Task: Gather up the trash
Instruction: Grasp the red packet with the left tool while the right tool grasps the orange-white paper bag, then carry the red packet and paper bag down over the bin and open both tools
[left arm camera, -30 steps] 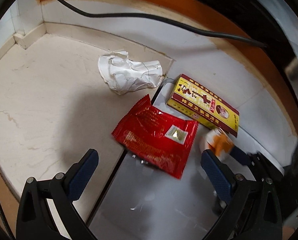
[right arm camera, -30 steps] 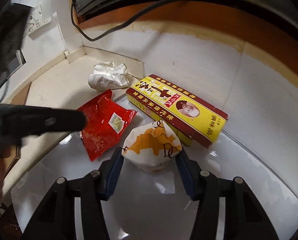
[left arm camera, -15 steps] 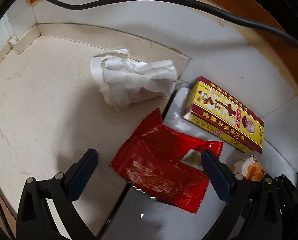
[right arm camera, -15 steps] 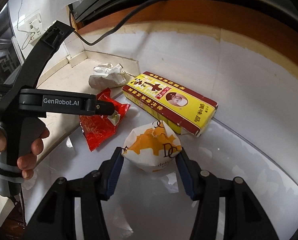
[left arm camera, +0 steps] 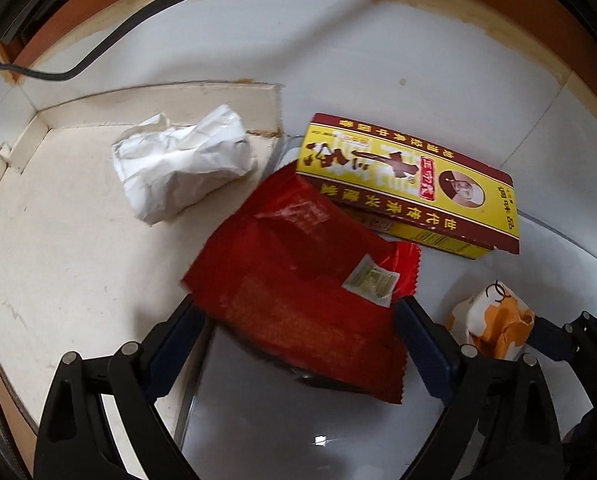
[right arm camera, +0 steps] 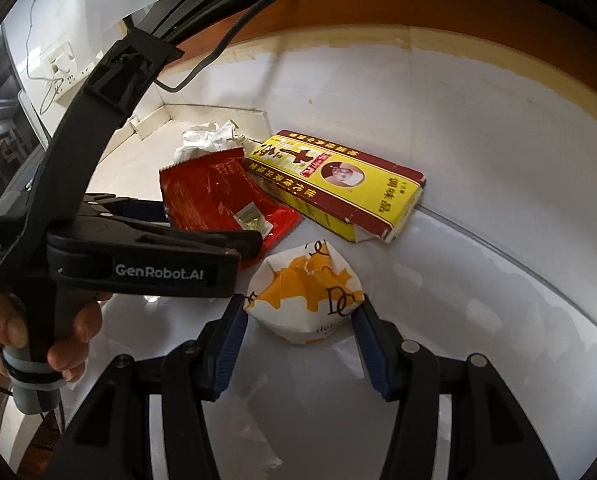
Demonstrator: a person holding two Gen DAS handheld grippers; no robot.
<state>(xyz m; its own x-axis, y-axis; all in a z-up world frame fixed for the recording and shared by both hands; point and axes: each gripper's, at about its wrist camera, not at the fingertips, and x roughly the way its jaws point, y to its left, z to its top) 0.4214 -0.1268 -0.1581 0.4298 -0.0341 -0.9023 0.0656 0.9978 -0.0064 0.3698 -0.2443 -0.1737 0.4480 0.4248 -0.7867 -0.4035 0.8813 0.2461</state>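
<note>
White counter (left arm camera: 398, 52) with a cream ledge holds, by size: yellow box (left arm camera: 408, 184), red wrapper (left arm camera: 298, 300) between your closing left gripper (left arm camera: 298, 320) jaws, not yet pinched, crumpled paper (left arm camera: 182, 168), and the orange-and-white packet (right arm camera: 304, 292) clamped in your right gripper (right arm camera: 302, 320). Risk: the slick wrapper may buckle and slide out as you close. Only your right view shows your hand (right arm camera: 38, 336), and the paper half hidden.

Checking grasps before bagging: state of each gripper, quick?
Left gripper: jaws closing around the red snack wrapper, not yet gripped.
Right gripper: shut on the white-and-orange paper carton.
</note>
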